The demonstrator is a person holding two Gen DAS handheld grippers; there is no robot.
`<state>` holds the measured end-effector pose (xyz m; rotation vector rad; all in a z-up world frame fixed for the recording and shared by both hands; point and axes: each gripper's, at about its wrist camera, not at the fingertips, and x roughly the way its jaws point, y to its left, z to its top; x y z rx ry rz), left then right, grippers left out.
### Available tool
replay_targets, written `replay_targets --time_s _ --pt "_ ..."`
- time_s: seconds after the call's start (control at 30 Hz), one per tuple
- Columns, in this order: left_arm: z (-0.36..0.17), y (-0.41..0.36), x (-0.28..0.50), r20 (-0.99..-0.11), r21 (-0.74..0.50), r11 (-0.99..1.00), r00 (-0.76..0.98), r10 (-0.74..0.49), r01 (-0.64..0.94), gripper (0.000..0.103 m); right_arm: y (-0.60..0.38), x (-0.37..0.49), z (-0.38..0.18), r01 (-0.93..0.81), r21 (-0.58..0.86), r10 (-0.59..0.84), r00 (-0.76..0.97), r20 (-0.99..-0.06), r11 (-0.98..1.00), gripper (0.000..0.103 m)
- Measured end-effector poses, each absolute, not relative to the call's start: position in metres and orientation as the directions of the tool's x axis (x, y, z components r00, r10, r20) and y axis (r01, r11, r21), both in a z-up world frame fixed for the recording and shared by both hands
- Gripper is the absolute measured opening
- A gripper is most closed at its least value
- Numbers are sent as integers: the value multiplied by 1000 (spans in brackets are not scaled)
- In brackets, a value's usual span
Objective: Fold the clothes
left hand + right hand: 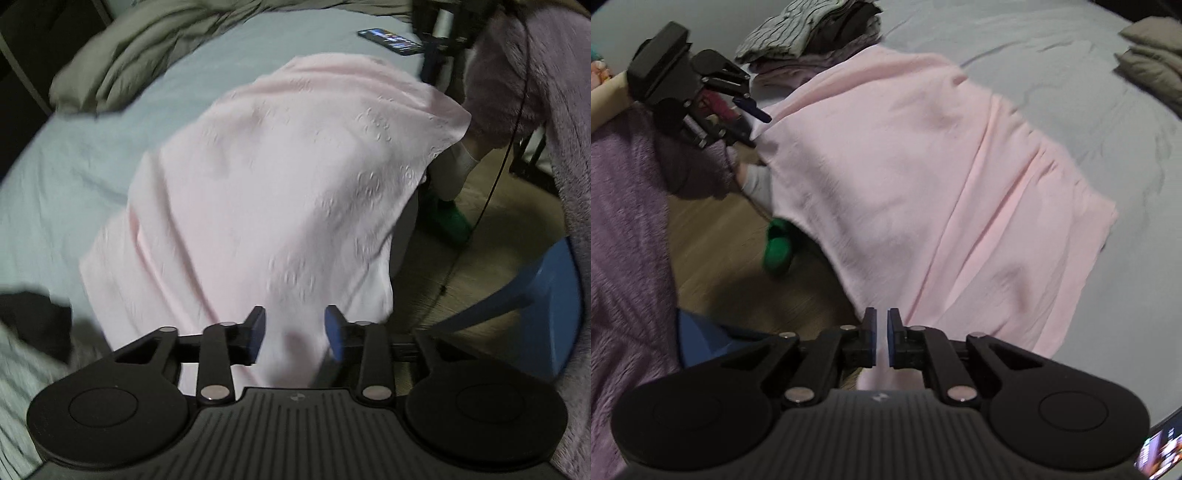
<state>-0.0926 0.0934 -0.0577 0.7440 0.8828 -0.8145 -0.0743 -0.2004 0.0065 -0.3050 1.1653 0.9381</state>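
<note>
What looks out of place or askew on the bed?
The pink cloth lies crooked and wrinkled, with one side hanging over the edge of the bed toward the floor. A phone also lies on the sheet.

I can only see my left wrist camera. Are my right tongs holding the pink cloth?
Observer: The right tongs are open, with only a narrow gap. The near edge of the pink cloth lies just beneath them.
Operator: What's the stripy stuff at the edge of my screen?
Observer: It's a pile of folded clothes with a striped one on top, right beside the cloth's far end.
Operator: How do my left tongs look from over there?
Observer: The left tongs stand wider open, and a corner of the cloth seems to sit between their fingers.
</note>
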Motion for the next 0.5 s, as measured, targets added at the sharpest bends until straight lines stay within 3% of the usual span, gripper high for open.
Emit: replay_targets --time_s 0.03,0.07,0.1,0.27,0.37,0.5 --pt "-59 87 -91 -866 234 485 408 -290 843 42 -201 -70 8 -750 234 464 109 -879 619 26" --pt "-60 81 -90 -858 252 483 424 -289 838 42 -203 -65 10 -734 225 464 138 -875 641 46" --pt "-61 77 -87 -852 267 492 442 -282 829 42 -205 -59 12 -710 220 468 172 -867 669 49" --pt "-63 73 -51 -840 272 634 500 -210 724 42 -228 -23 13 -512 227 423 306 -853 828 50" --pt "-62 79 -30 -842 254 720 514 -164 646 42 -240 -6 3 -383 244 384 350 -854 891 63" --pt "-61 95 -7 -839 225 821 532 -111 525 45 -247 10 -18 -277 258 346 345 -872 926 68"
